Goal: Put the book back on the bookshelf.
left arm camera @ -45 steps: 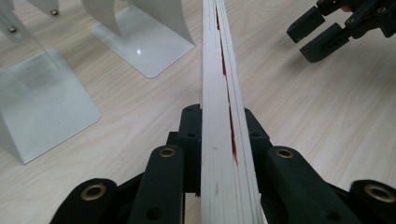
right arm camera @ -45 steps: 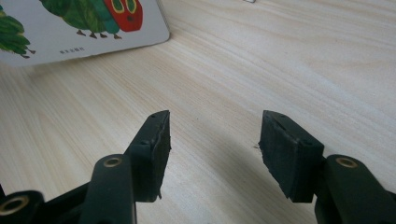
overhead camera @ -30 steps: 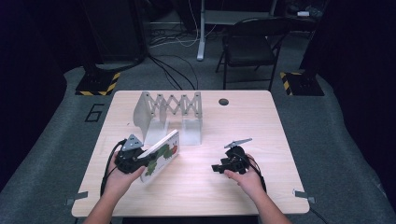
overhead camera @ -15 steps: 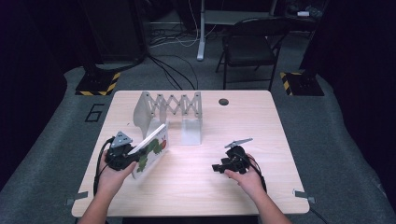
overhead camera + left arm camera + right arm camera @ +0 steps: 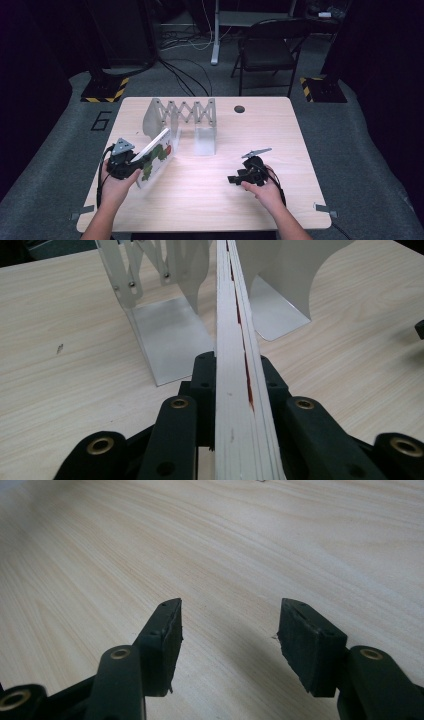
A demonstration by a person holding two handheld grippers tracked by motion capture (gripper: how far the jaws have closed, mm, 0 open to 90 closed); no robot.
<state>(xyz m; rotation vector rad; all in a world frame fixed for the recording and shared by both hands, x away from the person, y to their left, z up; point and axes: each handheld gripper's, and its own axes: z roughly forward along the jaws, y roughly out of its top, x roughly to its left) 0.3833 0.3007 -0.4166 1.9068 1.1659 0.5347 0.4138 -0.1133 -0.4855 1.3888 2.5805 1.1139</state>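
table [image 5: 215,200]: pale wood top, spread across the middle and lower part of the high view, with grey floor around it.

chair [image 5: 270,50]: dark folding chair on the floor beyond the table's far edge, upper middle of the high view.

rack [image 5: 182,117]: pale metal expanding book rack with a scissor lattice and upright end plates, standing on the table left of centre in the high view; in the left gripper view its plates [image 5: 165,335] rise in the upper half of the frame, one on each side of the book's edge.

book [image 5: 156,156]: thin picture book with a white cover and a green and red drawing, held on edge and tilted, left of centre in the high view, its far end just in front of the rack's left plate; whether it touches the plate i cannot tell. in the left gripper view its page edge [image 5: 237,390] runs straight up the middle of the frame.

left gripper [image 5: 131,165]: lower left of the high view, in the person's left hand, grey plate on top; jaws clamped on the near end of the book, one black jaw on each cover.

right gripper [image 5: 234,178]: lower right of centre in the high view, in the person's right hand, low over bare table and well apart from the book; in the right gripper view [image 5: 229,645] its jaws stand apart with just wood grain between them.

hole [image 5: 239,108]: small dark round hole in the table top, near the far edge, right of the rack.
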